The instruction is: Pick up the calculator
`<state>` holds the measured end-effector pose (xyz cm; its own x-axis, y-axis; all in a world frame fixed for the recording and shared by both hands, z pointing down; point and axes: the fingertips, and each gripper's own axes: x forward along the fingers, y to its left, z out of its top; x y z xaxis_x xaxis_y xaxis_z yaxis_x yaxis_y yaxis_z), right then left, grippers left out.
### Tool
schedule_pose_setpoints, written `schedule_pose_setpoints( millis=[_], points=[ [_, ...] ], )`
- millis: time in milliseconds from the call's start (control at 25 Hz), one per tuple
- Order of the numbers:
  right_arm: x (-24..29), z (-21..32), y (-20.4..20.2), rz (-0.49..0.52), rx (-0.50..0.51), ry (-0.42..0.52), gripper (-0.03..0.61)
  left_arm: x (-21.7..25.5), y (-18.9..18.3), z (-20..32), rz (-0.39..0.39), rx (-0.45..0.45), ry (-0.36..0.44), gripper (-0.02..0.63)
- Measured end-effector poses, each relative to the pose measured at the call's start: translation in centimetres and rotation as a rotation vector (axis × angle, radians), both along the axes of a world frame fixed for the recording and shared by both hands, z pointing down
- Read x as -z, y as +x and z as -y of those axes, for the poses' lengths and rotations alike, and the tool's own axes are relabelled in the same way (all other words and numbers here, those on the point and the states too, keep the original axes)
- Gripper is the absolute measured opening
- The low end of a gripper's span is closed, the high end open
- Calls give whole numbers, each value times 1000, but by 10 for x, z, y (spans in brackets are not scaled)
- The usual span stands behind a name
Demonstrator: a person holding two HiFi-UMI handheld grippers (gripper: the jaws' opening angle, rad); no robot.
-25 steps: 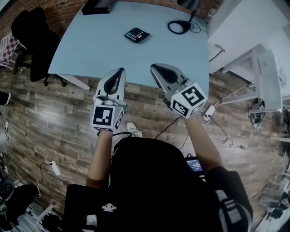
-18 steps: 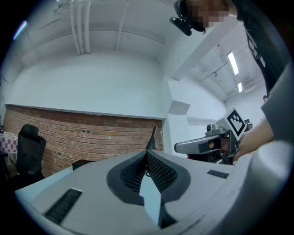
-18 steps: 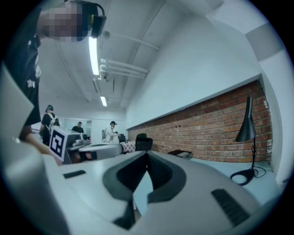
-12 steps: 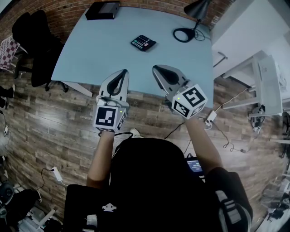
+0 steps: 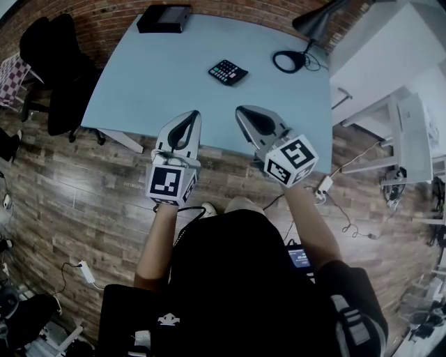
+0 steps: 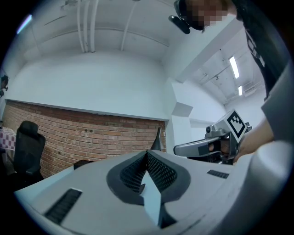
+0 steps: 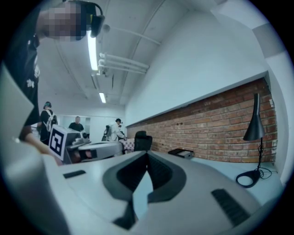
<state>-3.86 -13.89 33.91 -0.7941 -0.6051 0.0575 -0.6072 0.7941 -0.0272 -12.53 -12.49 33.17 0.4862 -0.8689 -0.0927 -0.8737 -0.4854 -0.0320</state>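
- Nearest, below the near edge of the pale blue counter, the person's dark top carries a small white emblem, too small to read.
- Closer to that edge, each tool bears a cube printed with black-and-white square marker patterns: the left cube and the right cube.
- The left tool has its jaws closed tip to tip with nothing between them, its tips just over the counter's near edge.
- The right tool is likewise closed and empty, also just over the near edge.
- The calculator lies flat on the counter's far half, right of the middle and well apart from both tools. It is a dark, squarish slab turned at an angle to the counter's edges. It has rows of small keys, some teal and a few reddish; any print on it is too small to read.
- A black desk lamp's ring base sits near the counter's far right corner.
- A black box lies at the counter's far edge, left of the middle.
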Motion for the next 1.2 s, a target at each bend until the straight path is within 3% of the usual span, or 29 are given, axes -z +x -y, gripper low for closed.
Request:
schedule_pose_setpoints(
  millis=[480, 1200],
  points=[
    [-2, 16, -9, -14, 29, -18, -9, -6, -8, 11, -3, 27, -24, 3],
    [-41, 101, 16, -89, 118, -78, -9, -25, 13, 75, 7, 122, -84, 3]
  ],
)
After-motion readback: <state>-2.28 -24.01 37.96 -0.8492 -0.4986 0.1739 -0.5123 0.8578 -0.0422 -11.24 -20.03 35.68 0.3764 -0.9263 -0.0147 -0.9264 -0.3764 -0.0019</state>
